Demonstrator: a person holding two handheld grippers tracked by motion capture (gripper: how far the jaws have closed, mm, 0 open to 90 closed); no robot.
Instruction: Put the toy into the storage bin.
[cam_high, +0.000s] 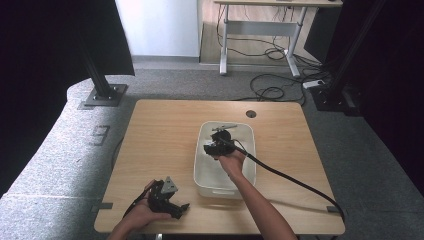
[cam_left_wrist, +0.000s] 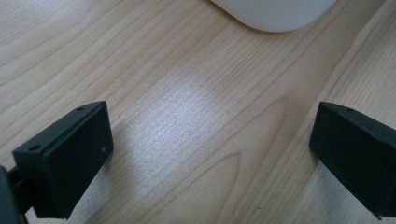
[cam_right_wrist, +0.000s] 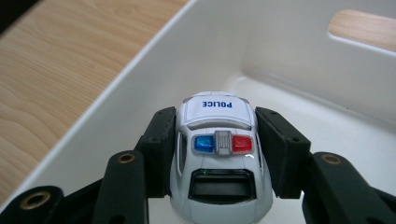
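A small white toy police car (cam_right_wrist: 218, 158) with a blue and red light bar and "POLICE" on its hood sits between the jaws of my right gripper (cam_right_wrist: 217, 140), which is shut on its sides. In the high view that right gripper (cam_high: 219, 144) is held inside the white plastic bin (cam_high: 202, 172) at the middle of the table; the car is hidden there. My left gripper (cam_high: 172, 205) rests near the table's front left edge, open, with bare wood between its jaws. Its fingers (cam_left_wrist: 65, 163) stand wide apart in the left gripper view.
The bin's rounded corner (cam_left_wrist: 275, 14) lies just ahead of the left gripper. The bin has a cut-out handle (cam_right_wrist: 364, 29) in its far wall. A thick black cable (cam_high: 295, 180) trails from the right gripper across the table's right side. The wooden table (cam_high: 160, 130) has a round grommet hole (cam_high: 251, 113).
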